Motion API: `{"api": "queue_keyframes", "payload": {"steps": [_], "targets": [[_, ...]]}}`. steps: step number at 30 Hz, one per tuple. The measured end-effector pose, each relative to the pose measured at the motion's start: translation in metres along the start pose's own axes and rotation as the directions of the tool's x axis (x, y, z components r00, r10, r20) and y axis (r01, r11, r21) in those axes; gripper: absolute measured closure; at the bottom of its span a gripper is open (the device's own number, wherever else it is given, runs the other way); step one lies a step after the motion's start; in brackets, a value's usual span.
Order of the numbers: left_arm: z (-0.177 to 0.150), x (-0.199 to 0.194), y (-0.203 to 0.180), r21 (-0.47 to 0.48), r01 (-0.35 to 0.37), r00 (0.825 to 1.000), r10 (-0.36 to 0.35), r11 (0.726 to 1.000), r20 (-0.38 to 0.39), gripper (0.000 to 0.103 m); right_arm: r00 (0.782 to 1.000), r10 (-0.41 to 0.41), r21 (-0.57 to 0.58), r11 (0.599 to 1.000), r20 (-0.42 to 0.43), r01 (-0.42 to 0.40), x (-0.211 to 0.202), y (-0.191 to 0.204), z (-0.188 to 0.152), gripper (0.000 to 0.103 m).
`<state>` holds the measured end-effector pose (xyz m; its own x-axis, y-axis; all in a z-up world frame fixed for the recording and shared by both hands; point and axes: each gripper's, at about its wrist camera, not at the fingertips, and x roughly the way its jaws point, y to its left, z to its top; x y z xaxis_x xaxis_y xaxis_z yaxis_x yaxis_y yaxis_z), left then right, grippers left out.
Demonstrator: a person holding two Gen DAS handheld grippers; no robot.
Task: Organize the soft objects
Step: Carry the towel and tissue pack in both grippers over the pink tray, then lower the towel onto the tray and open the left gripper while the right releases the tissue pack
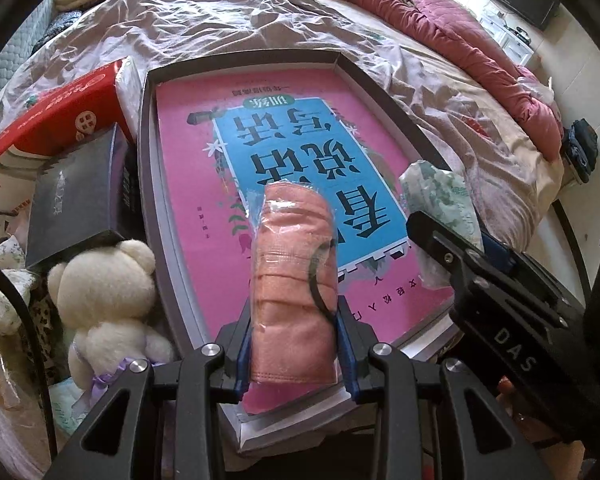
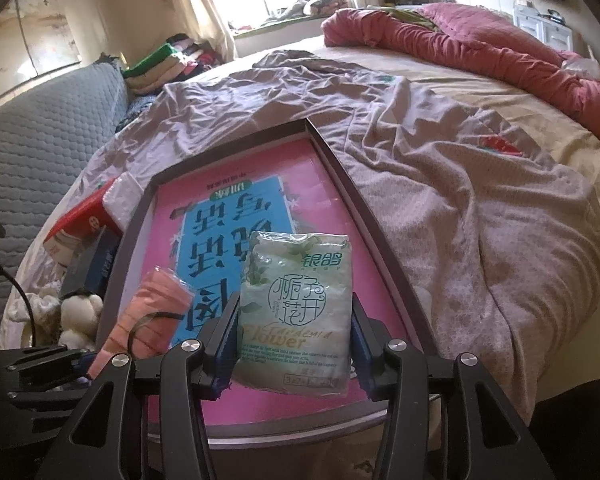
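Note:
My left gripper (image 1: 294,350) is shut on an orange mask pack (image 1: 294,280) in clear wrap and holds it over a pink and blue book (image 1: 204,184) lying in a grey tray (image 1: 146,184). My right gripper (image 2: 294,346) is shut on a white-green tissue pack (image 2: 296,304), also above the book (image 2: 204,248) in the tray (image 2: 364,208). The tissue pack (image 1: 440,208) and right gripper show at the right of the left wrist view. The mask pack (image 2: 148,312) shows at the left of the right wrist view.
Left of the tray lie a white teddy bear (image 1: 104,300), a dark box (image 1: 76,204) and a red box (image 1: 56,116). The tray rests on a rumpled bedsheet (image 2: 460,208). A red quilt (image 2: 480,44) lies far right; folded clothes (image 2: 160,64) sit far left.

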<state>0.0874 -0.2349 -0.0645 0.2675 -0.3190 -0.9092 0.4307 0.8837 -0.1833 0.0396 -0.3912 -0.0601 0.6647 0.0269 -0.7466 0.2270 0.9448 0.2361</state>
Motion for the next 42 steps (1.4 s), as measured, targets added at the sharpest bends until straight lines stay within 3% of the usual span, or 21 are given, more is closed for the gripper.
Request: {"api": "queue_keyframes", "payload": {"steps": [10,23,27,32,42], "targets": [[-0.002,0.002,-0.001,0.007,-0.005,1.000,0.005,1.000,-0.007,0.067,1.000,-0.015,0.008,1.000,-0.007,0.015,0.003,-0.003,-0.002,0.052],[-0.002,0.000,-0.001,0.002,-0.023,1.000,0.023,1.000,-0.007,0.064,1.000,-0.020,0.019,1.000,0.009,0.020,-0.003,-0.006,-0.001,0.043],[-0.002,-0.003,0.000,0.003,-0.031,1.000,0.031,1.000,0.002,0.055,1.000,-0.025,0.029,0.999,0.018,0.024,-0.008,-0.007,0.000,0.043],[-0.002,-0.009,0.001,-0.002,-0.026,1.000,0.026,1.000,0.013,0.054,0.999,-0.026,0.030,0.999,0.024,0.025,-0.014,-0.006,0.000,0.043],[-0.007,-0.036,0.000,-0.004,-0.029,0.998,0.029,1.000,0.063,0.042,0.998,-0.024,0.020,1.000,0.050,0.023,-0.031,0.002,0.004,0.042]]}}
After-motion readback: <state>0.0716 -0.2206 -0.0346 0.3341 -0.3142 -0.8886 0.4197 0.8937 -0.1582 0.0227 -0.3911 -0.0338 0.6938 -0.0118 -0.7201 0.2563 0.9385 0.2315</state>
